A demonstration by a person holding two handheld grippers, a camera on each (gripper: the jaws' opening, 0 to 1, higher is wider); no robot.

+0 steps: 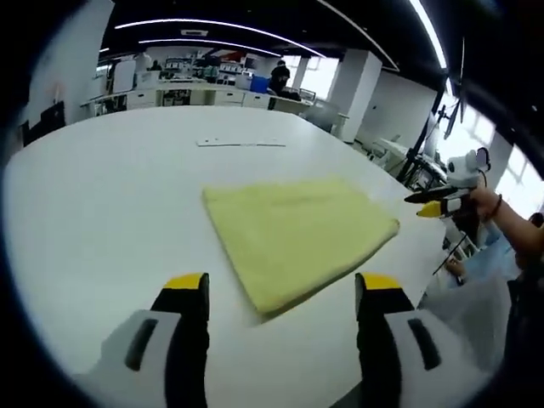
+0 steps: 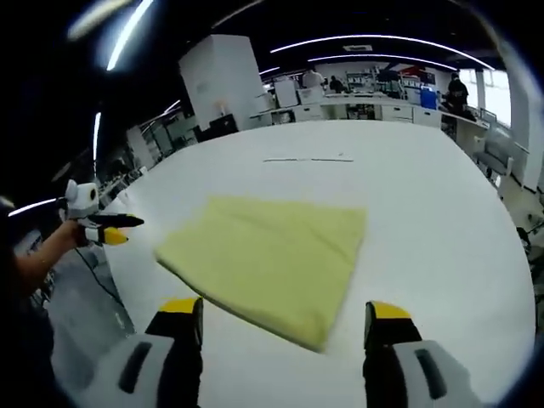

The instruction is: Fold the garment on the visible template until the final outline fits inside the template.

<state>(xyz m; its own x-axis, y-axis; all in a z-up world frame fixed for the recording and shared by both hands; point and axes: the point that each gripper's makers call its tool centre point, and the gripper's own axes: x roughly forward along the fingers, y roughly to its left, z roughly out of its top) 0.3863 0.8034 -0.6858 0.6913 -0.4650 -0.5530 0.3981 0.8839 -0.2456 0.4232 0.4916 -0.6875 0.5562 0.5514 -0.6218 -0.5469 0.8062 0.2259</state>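
A pale yellow garment (image 1: 297, 234) lies folded flat into a rough rectangle on the white table (image 1: 102, 195). My left gripper (image 1: 282, 287) hovers open just short of its near corner, with nothing between the jaws. At the right of this view a hand holds my right gripper (image 1: 435, 204) off the table's edge. In the right gripper view the same garment (image 2: 272, 259) lies ahead of my open right gripper (image 2: 285, 308). The left gripper (image 2: 106, 228) shows at the left, beyond the table's side. Thin pale marks (image 1: 242, 143) (image 2: 308, 159) lie on the table beyond the garment.
The table edge (image 1: 425, 255) runs close to the garment's right side, and floor drops away past it. Desks and shelves (image 1: 212, 89) stand far behind, with a person (image 1: 280, 76) among them. A white pillar (image 2: 221, 81) rises at the back.
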